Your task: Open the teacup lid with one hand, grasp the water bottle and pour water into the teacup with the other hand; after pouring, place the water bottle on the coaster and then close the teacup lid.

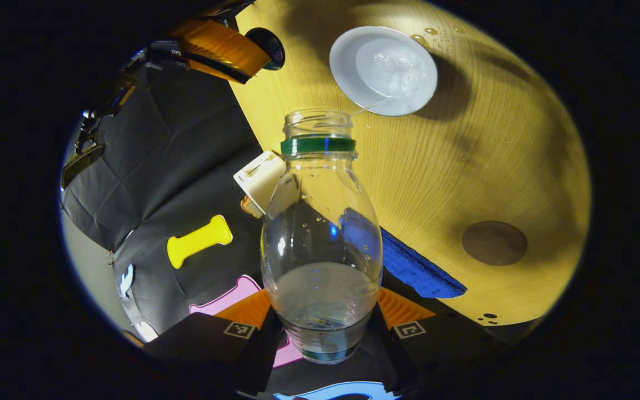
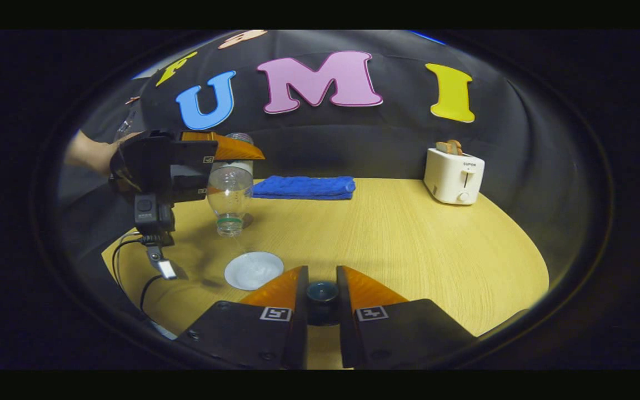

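My left claw (image 1: 320, 328) is clamped on the base of the clear plastic water bottle (image 1: 321, 233), both fingers pressing its ribbed bottom. I see it tipped mouth-down, uncapped, a green ring at its neck, water pooled inside, a thin stream falling. Below it sits the round white teacup (image 1: 384, 70), wet drops beside it on the grained wooden surface (image 1: 492, 161). A flat brown round coaster (image 1: 494, 243) lies apart from it. My right claw (image 2: 321, 294) is closed on the dark glossy teacup lid (image 2: 321, 291). A folded blue towel (image 2: 304, 187) and a white toaster (image 2: 453, 175) stand along the far edge.
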Demonstrator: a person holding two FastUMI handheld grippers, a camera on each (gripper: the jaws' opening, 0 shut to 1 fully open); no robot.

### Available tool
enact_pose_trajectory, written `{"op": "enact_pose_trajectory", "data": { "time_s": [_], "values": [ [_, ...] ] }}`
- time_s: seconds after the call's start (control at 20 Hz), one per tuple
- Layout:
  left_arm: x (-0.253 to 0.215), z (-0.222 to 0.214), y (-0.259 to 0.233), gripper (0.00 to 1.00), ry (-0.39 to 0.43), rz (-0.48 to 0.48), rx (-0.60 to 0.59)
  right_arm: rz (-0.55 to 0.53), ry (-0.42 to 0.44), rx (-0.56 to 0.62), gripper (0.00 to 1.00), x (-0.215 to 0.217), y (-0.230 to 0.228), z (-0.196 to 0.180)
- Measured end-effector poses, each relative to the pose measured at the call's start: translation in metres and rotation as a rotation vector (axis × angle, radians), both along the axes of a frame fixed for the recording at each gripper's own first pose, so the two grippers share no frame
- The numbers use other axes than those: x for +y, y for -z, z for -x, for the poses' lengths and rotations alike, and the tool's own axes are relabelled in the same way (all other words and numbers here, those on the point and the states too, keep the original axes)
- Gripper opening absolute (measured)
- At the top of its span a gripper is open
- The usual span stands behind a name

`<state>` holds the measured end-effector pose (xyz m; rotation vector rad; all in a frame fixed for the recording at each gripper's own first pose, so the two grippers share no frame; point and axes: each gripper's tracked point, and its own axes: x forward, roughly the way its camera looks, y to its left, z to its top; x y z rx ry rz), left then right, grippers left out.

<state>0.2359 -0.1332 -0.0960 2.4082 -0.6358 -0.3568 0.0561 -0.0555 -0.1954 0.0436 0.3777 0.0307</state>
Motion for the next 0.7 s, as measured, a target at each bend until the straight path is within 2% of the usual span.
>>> {"op": "enact_pose_trajectory", "data": {
  "time_s": [0.1, 0.15, 0.3, 0.35, 0.55, 0.6, 0.65, 0.7],
  "values": [
    [0.003, -0.002, -0.001, 0.75, -0.016, 0.020, 0.013, 0.008, -0.005, -0.002, 0.25, 0.002, -0.002, -0.001],
    [0.007, -0.003, -0.001, 0.75, -0.030, 0.039, 0.027, 0.010, -0.008, -0.002, 0.27, 0.002, -0.003, -0.002],
    [0.026, -0.003, -0.007, 0.75, -0.095, 0.166, 0.089, 0.016, -0.018, 0.001, 0.28, 0.005, -0.007, -0.003],
    [0.033, -0.001, -0.011, 0.75, -0.115, 0.229, 0.110, 0.022, -0.022, 0.002, 0.25, 0.005, -0.009, -0.003],
    [0.065, 0.004, -0.037, 0.75, -0.210, 0.510, 0.204, 0.050, -0.038, 0.000, 0.28, 0.002, -0.025, -0.003],
    [0.076, 0.005, -0.046, 0.74, -0.244, 0.600, 0.226, 0.054, -0.042, -0.002, 0.22, 0.003, -0.030, -0.003],
    [0.090, 0.003, -0.052, 0.74, -0.295, 0.687, 0.244, 0.058, -0.047, -0.004, 0.28, 0.004, -0.035, -0.005],
    [0.101, 0.003, -0.058, 0.75, -0.340, 0.784, 0.269, 0.063, -0.051, -0.006, 0.28, 0.006, -0.040, -0.007]
  ]
}}
